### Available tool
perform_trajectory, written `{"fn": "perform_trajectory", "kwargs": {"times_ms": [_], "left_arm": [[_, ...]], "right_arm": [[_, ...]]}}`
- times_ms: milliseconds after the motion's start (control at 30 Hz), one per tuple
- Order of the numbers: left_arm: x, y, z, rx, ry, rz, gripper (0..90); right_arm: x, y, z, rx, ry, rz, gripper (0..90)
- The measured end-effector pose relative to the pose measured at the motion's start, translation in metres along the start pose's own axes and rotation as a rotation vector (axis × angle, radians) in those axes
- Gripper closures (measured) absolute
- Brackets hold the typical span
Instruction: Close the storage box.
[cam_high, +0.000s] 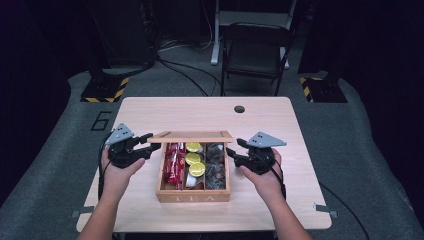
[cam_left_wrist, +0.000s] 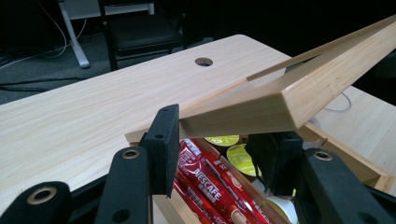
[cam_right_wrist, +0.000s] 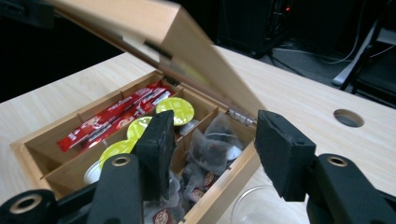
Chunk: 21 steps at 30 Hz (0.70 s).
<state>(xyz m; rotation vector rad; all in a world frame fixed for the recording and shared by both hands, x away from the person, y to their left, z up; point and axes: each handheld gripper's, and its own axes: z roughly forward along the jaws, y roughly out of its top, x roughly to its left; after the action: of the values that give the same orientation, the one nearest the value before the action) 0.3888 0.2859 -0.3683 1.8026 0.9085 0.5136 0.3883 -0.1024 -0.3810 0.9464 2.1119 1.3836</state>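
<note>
- Seen from the high view, your left gripper (cam_high: 150, 143) sits at the left end of the hinged wooden lid (cam_high: 192, 136) of the light wooden tea box with "TEA" on its front (cam_high: 193, 195), which rests mid-table on the pale wooden table (cam_high: 150, 112). Your right gripper (cam_high: 234, 152) waits just beside the box's right wall, probably to steady it.
- Looking along the left gripper view, the jaws stand spread to either side of the lid's corner (cam_left_wrist: 280, 105), which is raised and tilted. I cannot tell whether a pad touches it, so the lid may be propped rather than pinched. Red Nescafe stick packets (cam_left_wrist: 205, 179) lie below.
- Through the right gripper view, the jaws are spread and hold nothing. Yellow-green round capsules (cam_right_wrist: 175, 110) fill the middle compartment, clear-wrapped tea bags (cam_right_wrist: 212, 149) the near one, and a clear glass rim (cam_right_wrist: 257, 205) sits just outside.
</note>
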Motion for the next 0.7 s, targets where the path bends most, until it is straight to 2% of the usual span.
{"fn": "perform_trajectory", "kwargs": {"times_ms": [167, 333, 433, 500, 700], "left_arm": [[0.0, 0.0, -0.001, 0.004, -0.001, 0.002, 54.0], [-0.003, 0.001, -0.003, 0.019, 0.005, 0.009, 54.0], [-0.004, 0.004, -0.005, 0.015, -0.008, 0.0, 52.7], [-0.006, 0.007, -0.006, 0.027, 0.008, 0.026, 52.6], [-0.013, 0.006, -0.007, 0.06, 0.031, 0.058, 52.5]], "right_arm": [[-0.002, 0.009, 0.0, -0.013, 0.006, 0.005, 46.7], [0.001, 0.018, -0.002, -0.029, 0.013, -0.024, 45.6], [0.002, 0.02, -0.003, -0.02, 0.016, -0.038, 45.5], [0.004, 0.022, -0.005, -0.022, 0.02, -0.058, 45.9], [0.011, 0.022, -0.007, -0.026, 0.06, -0.083, 49.8]]}}
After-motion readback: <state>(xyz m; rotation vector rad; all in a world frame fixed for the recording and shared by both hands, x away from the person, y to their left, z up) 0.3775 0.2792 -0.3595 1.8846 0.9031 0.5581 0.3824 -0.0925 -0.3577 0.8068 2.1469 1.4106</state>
